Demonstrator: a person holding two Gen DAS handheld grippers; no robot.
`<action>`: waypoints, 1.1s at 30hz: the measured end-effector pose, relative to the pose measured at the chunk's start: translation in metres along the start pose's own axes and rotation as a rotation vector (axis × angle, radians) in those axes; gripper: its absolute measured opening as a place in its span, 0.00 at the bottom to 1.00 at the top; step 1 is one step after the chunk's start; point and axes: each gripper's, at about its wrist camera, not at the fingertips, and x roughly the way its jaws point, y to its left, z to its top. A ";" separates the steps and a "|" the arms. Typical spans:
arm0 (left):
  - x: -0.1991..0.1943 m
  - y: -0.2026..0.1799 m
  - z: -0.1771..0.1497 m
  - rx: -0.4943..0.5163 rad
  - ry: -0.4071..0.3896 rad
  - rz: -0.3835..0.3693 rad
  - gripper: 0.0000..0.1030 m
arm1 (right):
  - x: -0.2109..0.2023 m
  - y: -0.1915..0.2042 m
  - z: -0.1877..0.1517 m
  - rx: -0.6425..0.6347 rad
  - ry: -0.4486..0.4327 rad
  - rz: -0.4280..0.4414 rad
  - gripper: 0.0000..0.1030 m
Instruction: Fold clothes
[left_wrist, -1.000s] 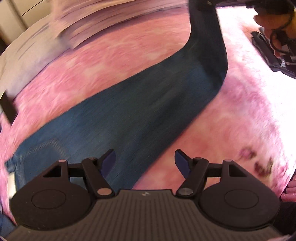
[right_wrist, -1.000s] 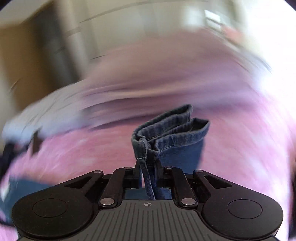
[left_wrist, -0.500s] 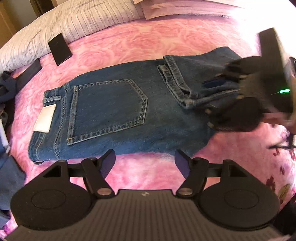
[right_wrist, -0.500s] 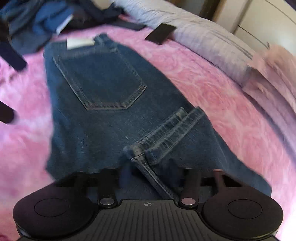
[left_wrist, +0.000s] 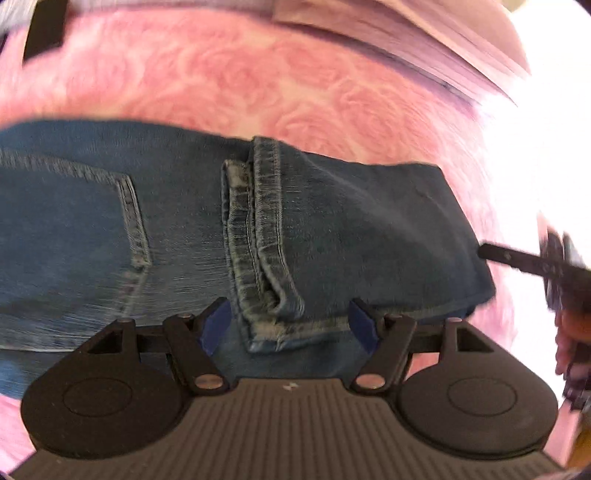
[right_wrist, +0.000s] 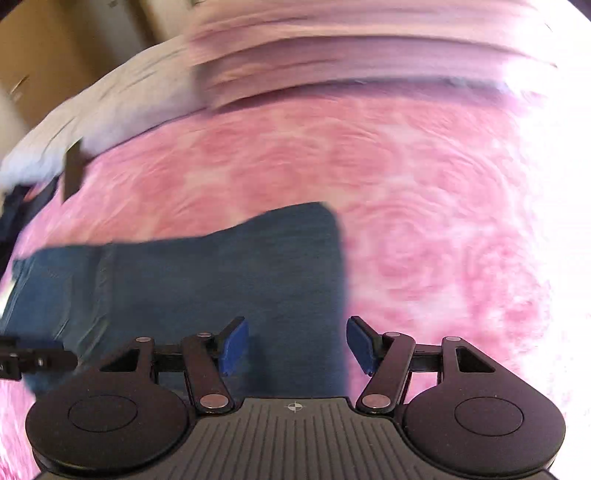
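Observation:
A pair of blue jeans (left_wrist: 369, 229) lies folded on the pink rose-patterned bedspread (left_wrist: 258, 81), the leg hems (left_wrist: 258, 240) laid over the seat beside a back pocket (left_wrist: 74, 229). My left gripper (left_wrist: 290, 325) is open, low over the near edge of the jeans with the hems between its blue pads. My right gripper (right_wrist: 295, 345) is open and empty, just above the folded end of the jeans (right_wrist: 221, 280). The right gripper's tip shows at the right edge of the left wrist view (left_wrist: 532, 258).
Pillows (right_wrist: 332, 51) and a grey striped cover (right_wrist: 122, 99) lie at the head of the bed. A black phone-like slab (right_wrist: 74, 170) rests near them. Dark clothes (right_wrist: 14, 206) lie at the far left. Bright light washes out the right side.
My right gripper carried the leg hems over onto the seat, let go and pulled back. My left gripper moved in close over the hems. Both views are blurred by motion.

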 end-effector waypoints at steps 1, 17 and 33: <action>0.004 0.001 0.001 -0.020 -0.009 0.000 0.58 | 0.001 -0.005 0.004 -0.005 -0.001 -0.001 0.61; -0.020 0.001 0.003 -0.098 -0.087 0.045 0.01 | 0.030 0.019 0.029 -0.167 0.047 0.112 0.61; 0.001 0.029 -0.036 -0.199 -0.035 -0.004 0.01 | 0.088 0.153 0.057 -0.788 0.124 0.430 0.60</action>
